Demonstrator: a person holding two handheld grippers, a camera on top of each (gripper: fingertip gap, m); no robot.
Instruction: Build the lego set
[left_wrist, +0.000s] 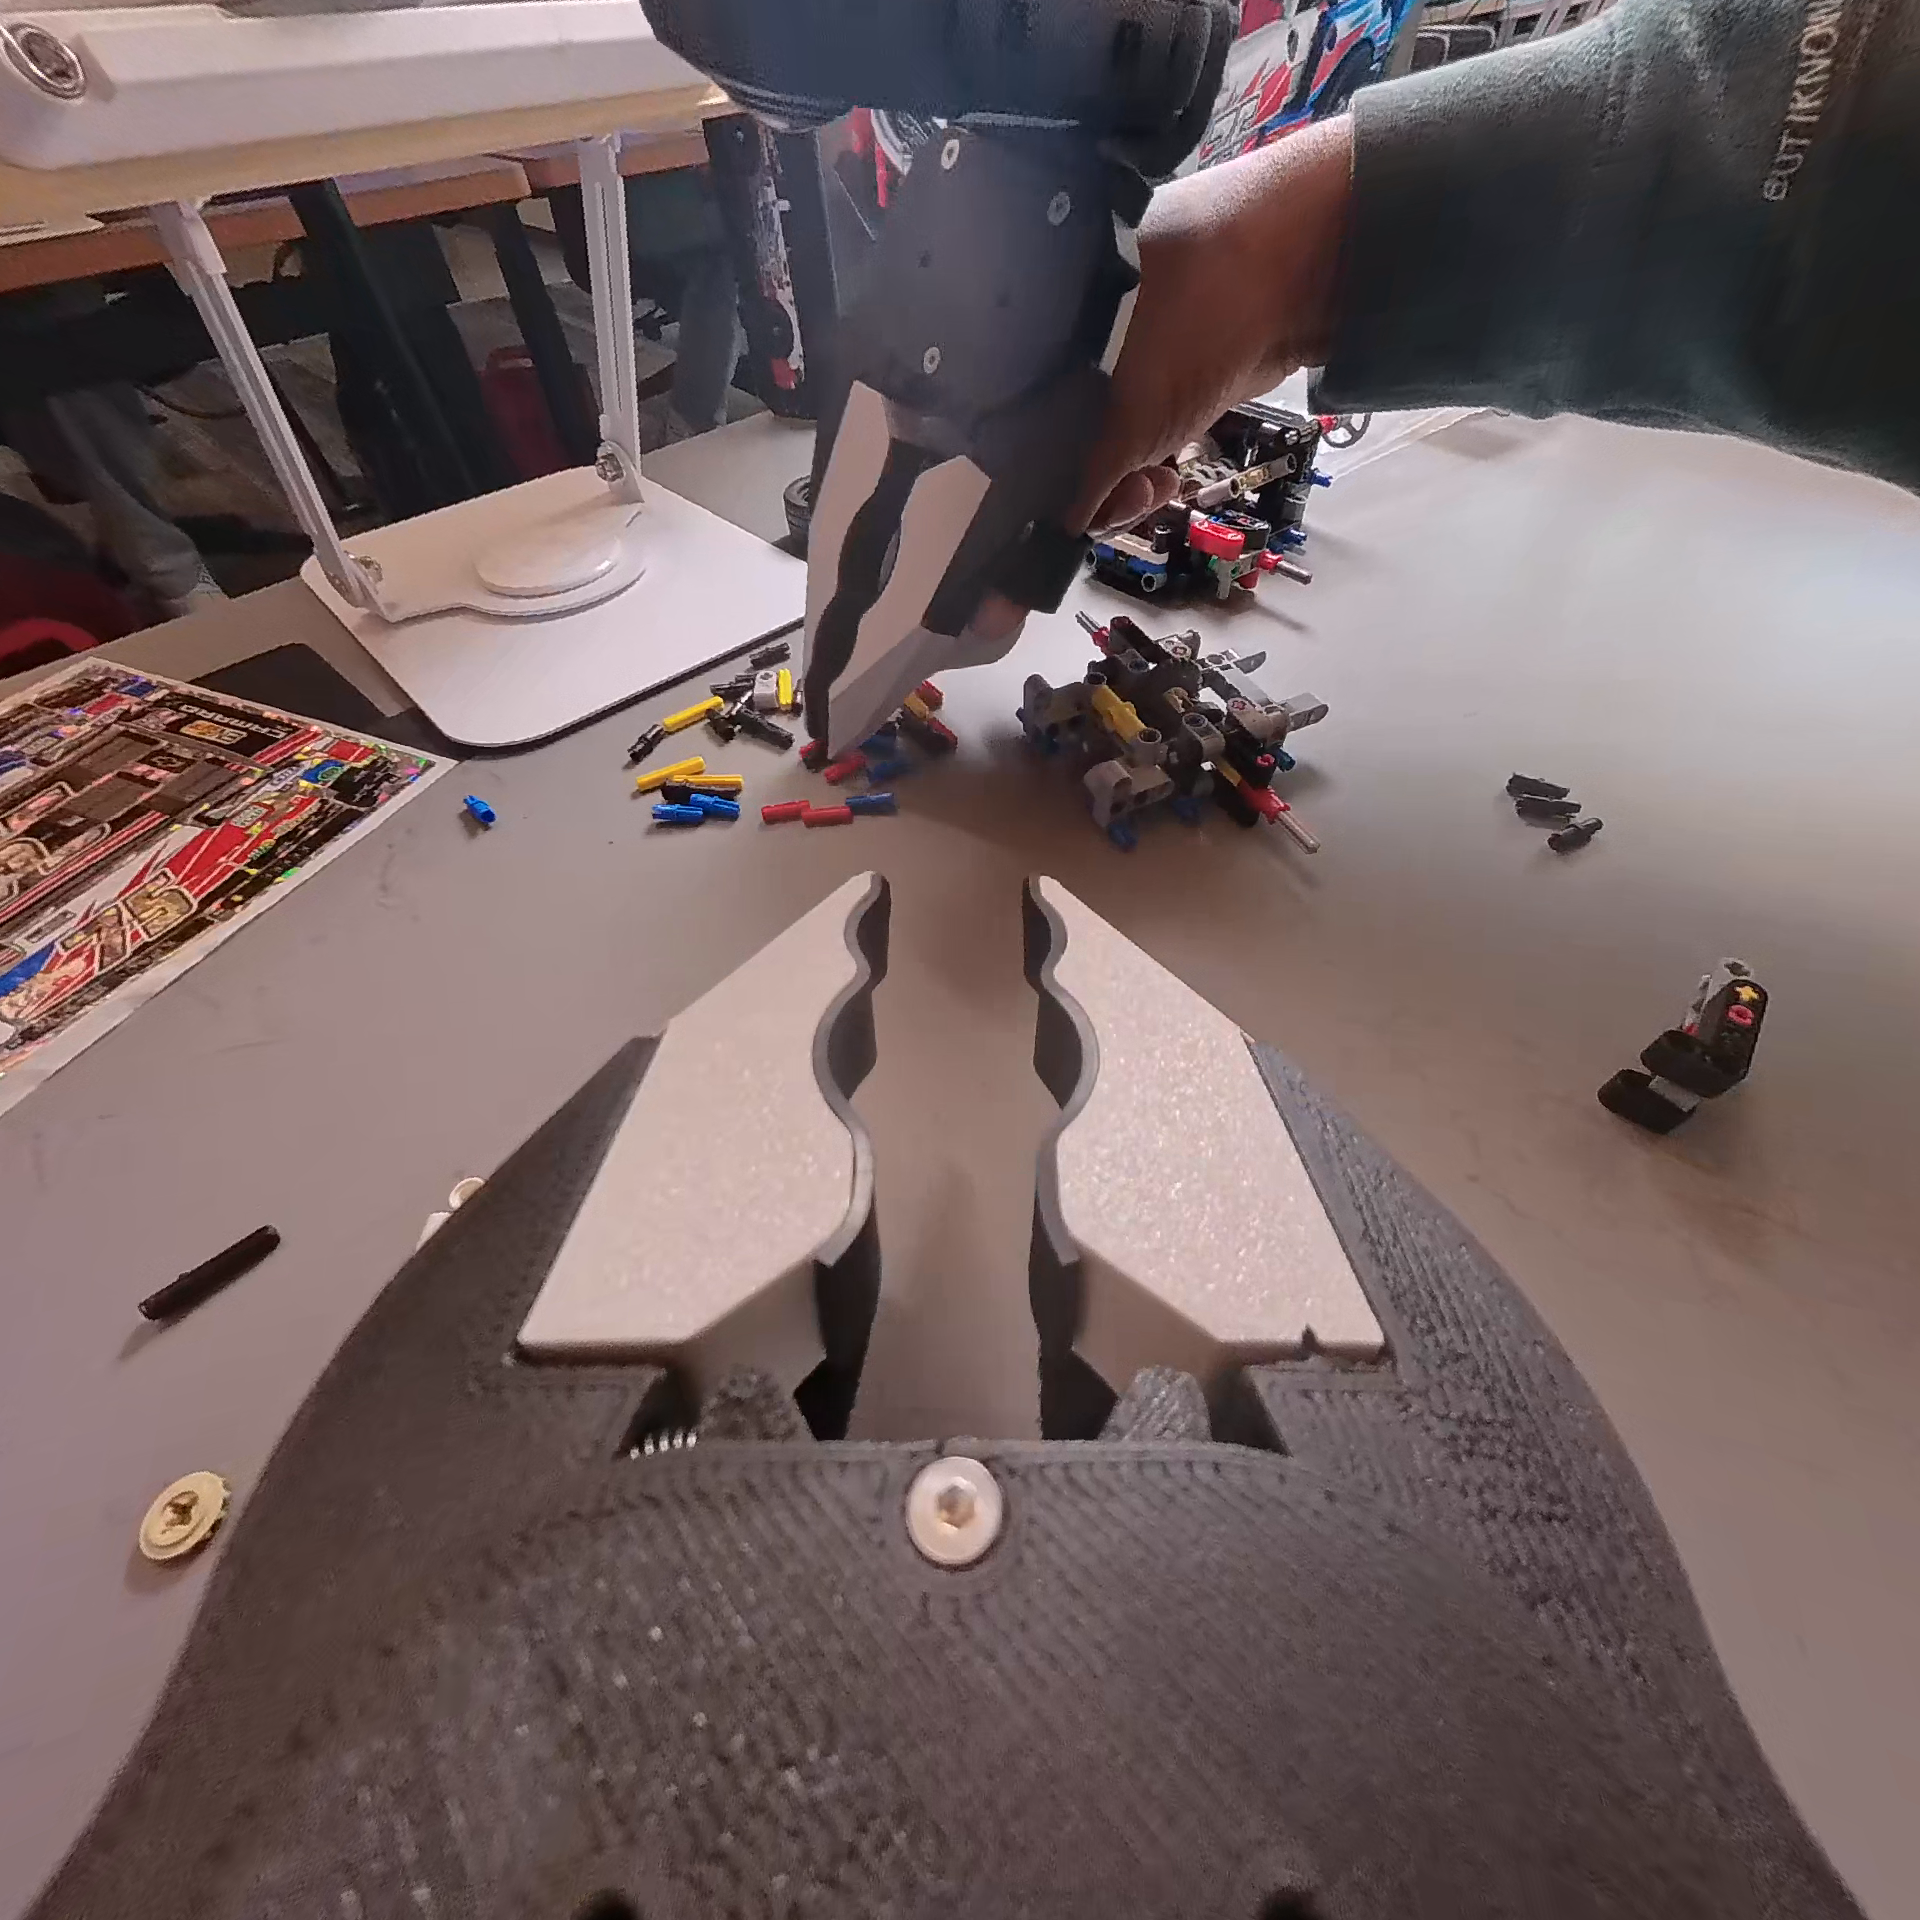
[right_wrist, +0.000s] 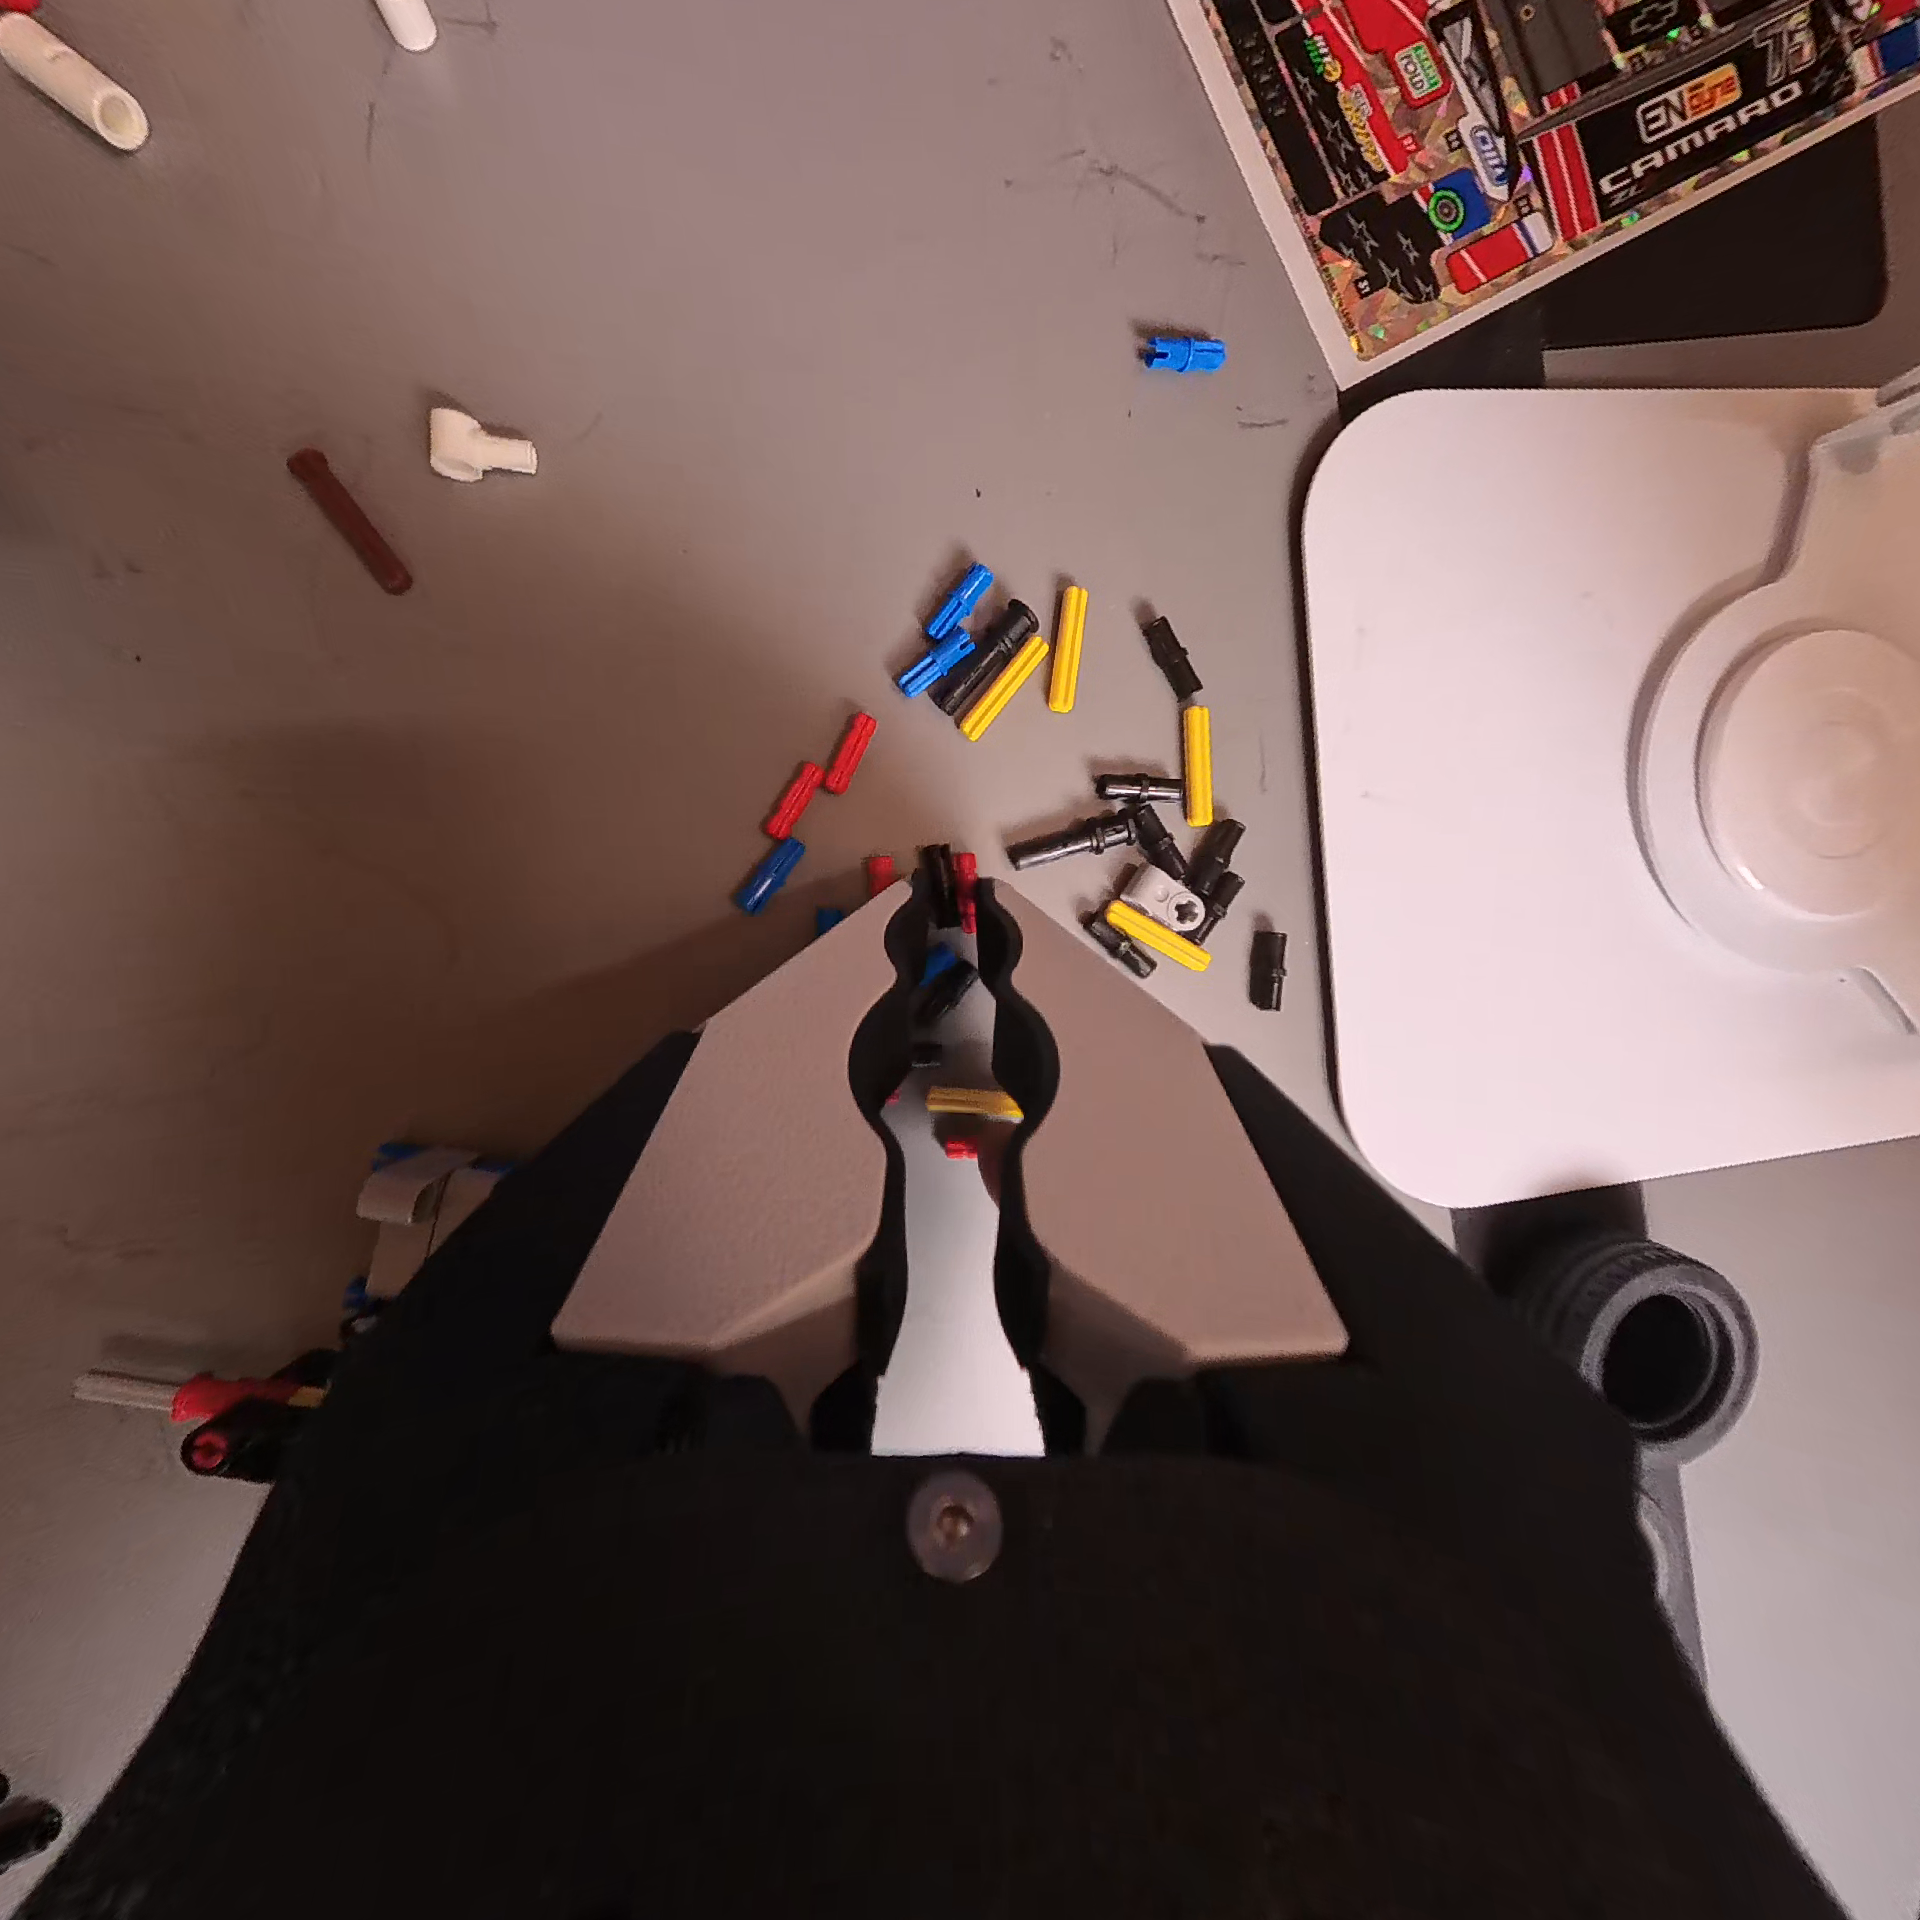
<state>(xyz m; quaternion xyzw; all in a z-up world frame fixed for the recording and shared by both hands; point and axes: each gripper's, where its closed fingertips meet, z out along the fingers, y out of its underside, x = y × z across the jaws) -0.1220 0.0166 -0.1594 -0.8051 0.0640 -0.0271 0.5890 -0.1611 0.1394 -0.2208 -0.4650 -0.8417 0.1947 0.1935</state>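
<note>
The right gripper (right_wrist: 948, 896) pointed down at the grey table (right_wrist: 623, 260), its fingertips closed on a small black pin (right_wrist: 938, 883) with a red pin (right_wrist: 966, 891) beside it. Around lay blue, red, yellow and black pins. A white stand base (right_wrist: 1507, 779) stood to the right, a sticker sheet (right_wrist: 1538, 156) above it.

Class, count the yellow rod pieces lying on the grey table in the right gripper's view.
5. Two side by side, one upright, one beside the grey connector, one between the fingers. More may be hidden.
</note>
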